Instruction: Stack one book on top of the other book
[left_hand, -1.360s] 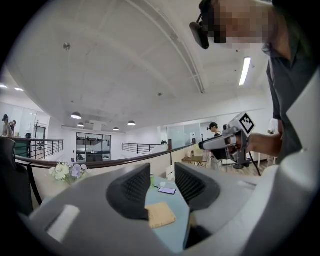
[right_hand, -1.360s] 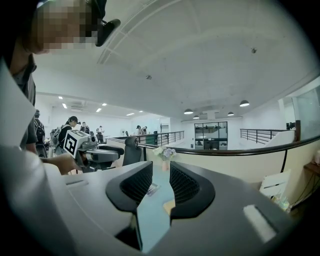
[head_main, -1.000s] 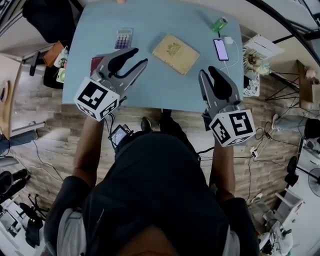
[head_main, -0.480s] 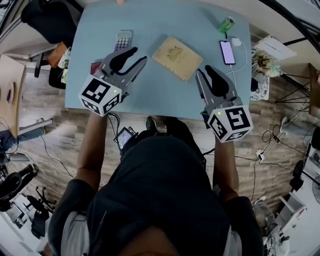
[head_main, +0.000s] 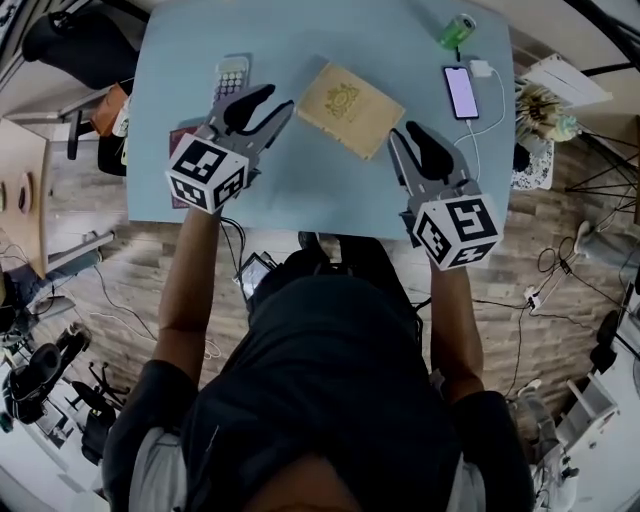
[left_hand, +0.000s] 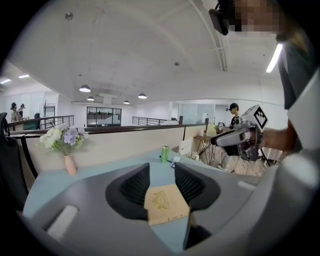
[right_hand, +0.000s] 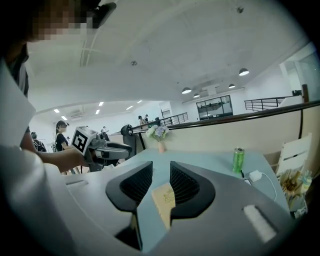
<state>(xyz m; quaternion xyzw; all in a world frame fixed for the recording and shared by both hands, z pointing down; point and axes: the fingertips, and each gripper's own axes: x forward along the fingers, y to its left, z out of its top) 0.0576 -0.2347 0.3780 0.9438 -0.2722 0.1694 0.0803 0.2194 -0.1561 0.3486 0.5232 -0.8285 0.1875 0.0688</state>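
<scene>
A tan book (head_main: 348, 95) with a gold emblem lies flat near the middle of the light blue table (head_main: 320, 170). A dark red book (head_main: 181, 136) lies at the table's left side, mostly hidden under my left gripper (head_main: 275, 100). That gripper is open and empty, its tips just left of the tan book. My right gripper (head_main: 405, 132) hovers right of the tan book, jaws narrowly apart with nothing between them. In both gripper views the tan book (left_hand: 165, 202) (right_hand: 165, 199) shows on the table beyond the jaws, untouched.
A calculator (head_main: 231, 75) lies at the far left. A phone (head_main: 462, 92) on a white charger cable (head_main: 482, 68) and a green can (head_main: 457, 28) stand at the far right. A vase of flowers (left_hand: 65, 145) stands at the table's far edge. People stand in the background.
Both grippers have moved forward and down over the table, closing in on the tan book from either side. Their jaw gaps look unchanged.
</scene>
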